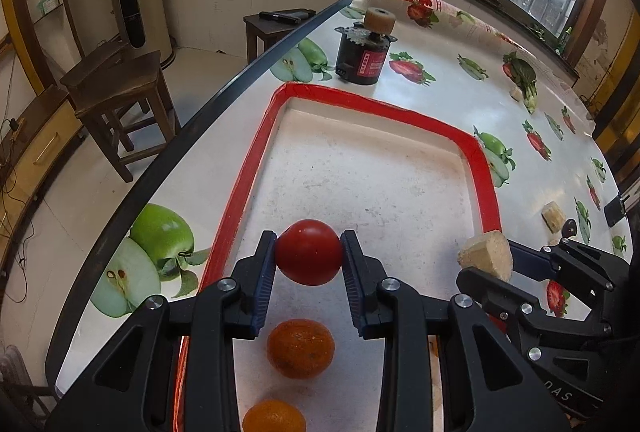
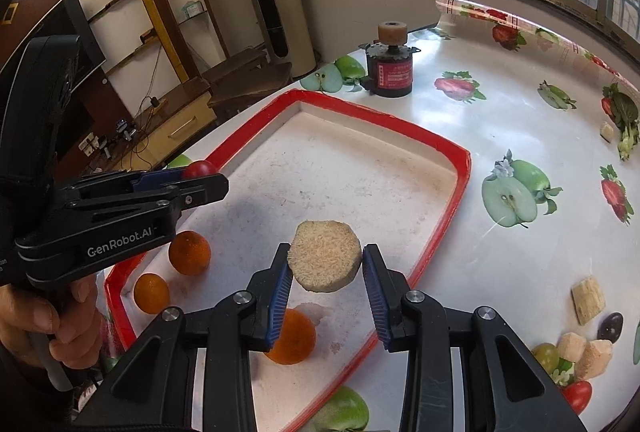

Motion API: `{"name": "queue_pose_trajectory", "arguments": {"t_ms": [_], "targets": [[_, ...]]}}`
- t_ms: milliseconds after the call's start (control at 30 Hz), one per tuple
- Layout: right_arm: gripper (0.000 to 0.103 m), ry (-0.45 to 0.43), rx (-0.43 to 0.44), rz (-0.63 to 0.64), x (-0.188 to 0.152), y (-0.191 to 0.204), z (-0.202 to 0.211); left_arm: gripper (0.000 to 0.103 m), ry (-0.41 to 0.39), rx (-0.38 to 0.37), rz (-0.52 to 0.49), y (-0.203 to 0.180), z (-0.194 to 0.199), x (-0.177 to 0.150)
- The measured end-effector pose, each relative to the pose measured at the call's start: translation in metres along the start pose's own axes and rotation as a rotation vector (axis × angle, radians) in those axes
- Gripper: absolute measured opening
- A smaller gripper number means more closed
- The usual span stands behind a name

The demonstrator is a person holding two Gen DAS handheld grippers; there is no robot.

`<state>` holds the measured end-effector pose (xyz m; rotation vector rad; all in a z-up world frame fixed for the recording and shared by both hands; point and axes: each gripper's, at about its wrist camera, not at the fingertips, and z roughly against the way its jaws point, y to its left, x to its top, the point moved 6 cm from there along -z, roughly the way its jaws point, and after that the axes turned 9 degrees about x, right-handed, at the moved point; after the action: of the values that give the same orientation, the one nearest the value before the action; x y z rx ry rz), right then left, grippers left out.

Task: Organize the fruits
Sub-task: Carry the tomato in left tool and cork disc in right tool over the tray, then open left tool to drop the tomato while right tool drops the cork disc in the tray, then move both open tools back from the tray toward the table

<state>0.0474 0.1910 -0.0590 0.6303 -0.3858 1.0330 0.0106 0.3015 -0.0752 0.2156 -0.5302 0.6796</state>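
Red tomato [image 1: 309,252] — clamped between the blue pads of the left gripper [image 1: 309,256], jaws narrowed onto its sides, held above the red-rimmed tray [image 1: 384,111]. Tan fibrous slice [image 2: 325,256] — pinched edgewise in the right gripper [image 2: 325,264], over the same tray. Three oranges [image 2: 189,247] lie on the tray floor.

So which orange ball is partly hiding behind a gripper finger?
The orange nearest the camera; the right gripper's blue finger covers its edge.
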Motion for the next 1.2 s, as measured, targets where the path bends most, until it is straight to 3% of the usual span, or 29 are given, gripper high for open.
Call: {"name": "queue_pose_trajectory", "arguments": {"t_ms": [233,400,433,533,567,667,1200], "targets": [[0.036,0.05,-0.007,0.021,-0.005,0.001,-0.02,0.03,0.074,0.001,-0.006,0.0,-0.024,-0.006],[0.036,0.083,-0.01,0.018,-0.012,-0.001,-0.033,0.031,0.076,0.001,-0.007,-0.001,-0.025,-0.006],[0.036,0.089,-0.009,0.017,-0.013,-0.001,-0.035,0.032,0.077,0.006,-0.01,-0.001,-0.025,-0.006],[0.038,0.09,-0.007,0.014,-0.013,-0.001,-0.035,0.05,0.079,0.015,-0.001,0.0,-0.024,-0.007],[0.04,0.091,-0.009,0.01,-0.013,-0.002,-0.034,0.05,0.076,0.013,0.005,0.001,-0.022,-0.007],[0.049,0.068,-0.021,0.014,-0.011,-0.002,-0.025,0.05,0.059,0.015,0.008,0.001,-0.014,-0.008],[0.049,-0.059,-0.038,-0.055,-0.026,-0.023,0.057,0.05,0.0,-0.015,0.006,-0.022,0.033,-0.027]]}}
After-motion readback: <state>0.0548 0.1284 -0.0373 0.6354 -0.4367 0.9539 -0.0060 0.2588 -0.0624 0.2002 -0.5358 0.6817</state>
